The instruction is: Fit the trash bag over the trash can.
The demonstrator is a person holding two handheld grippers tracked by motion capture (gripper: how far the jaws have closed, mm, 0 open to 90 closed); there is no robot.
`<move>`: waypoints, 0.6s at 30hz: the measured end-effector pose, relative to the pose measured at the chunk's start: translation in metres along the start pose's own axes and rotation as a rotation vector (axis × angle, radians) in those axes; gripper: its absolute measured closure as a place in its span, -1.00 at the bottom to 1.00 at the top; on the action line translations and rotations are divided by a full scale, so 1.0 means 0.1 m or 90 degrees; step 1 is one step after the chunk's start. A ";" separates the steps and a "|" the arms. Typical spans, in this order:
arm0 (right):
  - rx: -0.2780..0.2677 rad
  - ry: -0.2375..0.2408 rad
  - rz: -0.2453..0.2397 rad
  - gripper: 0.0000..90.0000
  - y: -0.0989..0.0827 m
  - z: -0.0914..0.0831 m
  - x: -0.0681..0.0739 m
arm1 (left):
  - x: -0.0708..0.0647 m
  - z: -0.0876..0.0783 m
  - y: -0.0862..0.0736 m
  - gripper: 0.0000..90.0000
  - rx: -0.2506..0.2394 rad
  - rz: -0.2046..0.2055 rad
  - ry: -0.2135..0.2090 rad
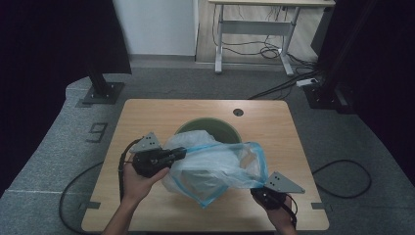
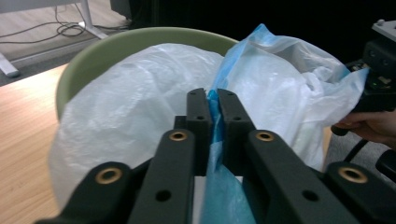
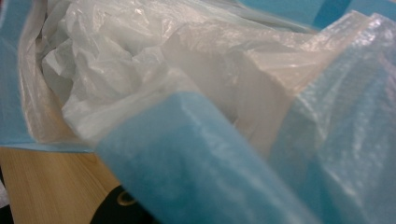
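1. Nearest the person, at the front right corner of the light wooden desk [image 1: 147, 115], the right gripper [image 1: 266, 193] sits low in the right hand. Its tips are buried under plastic, yet the bag's rim runs taut from it — it is clamped on that blue rim.
2. Between the two hands hangs the thin translucent white plastic bag with a blue rim band [image 1: 215, 169], its mouth stretched open and its body slumped onto the desk.
3. On the left, the left gripper [image 1: 178, 152] points level toward the bag. In the left gripper view its black fingers [image 2: 198, 116] stand pinched together on a fold of the blue rim — closed on the bag.
4. Just behind the bag, touching it, stands a round olive-green plastic bin [image 1: 208, 128] near the desk's middle.
5. Farther back, a small round cable hole [image 1: 238, 112] marks the desk's rear edge.
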State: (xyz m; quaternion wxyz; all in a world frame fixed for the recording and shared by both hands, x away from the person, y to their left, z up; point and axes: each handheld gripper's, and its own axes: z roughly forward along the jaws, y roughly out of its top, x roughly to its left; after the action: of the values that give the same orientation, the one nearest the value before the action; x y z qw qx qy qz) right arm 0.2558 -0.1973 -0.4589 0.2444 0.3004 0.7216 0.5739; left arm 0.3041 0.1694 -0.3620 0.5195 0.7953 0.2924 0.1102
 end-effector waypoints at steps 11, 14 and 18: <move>0.001 -0.002 -0.001 0.97 -0.01 -0.01 -0.01 | 0.13 -0.04 0.05 0.99 -0.050 -0.002 0.047; 0.002 -0.004 0.001 0.97 0.00 0.00 -0.02 | 0.22 -0.02 0.08 0.99 -0.059 -0.014 0.069; 0.002 -0.003 0.005 0.97 0.00 0.00 -0.03 | 0.31 0.00 0.10 0.99 -0.068 -0.024 0.078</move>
State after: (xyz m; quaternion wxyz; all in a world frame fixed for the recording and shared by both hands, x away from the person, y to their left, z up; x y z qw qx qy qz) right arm 0.2581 -0.1995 -0.4594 0.2437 0.3048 0.7209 0.5727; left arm 0.3330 0.1847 -0.3570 0.5444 0.7525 0.3323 0.1643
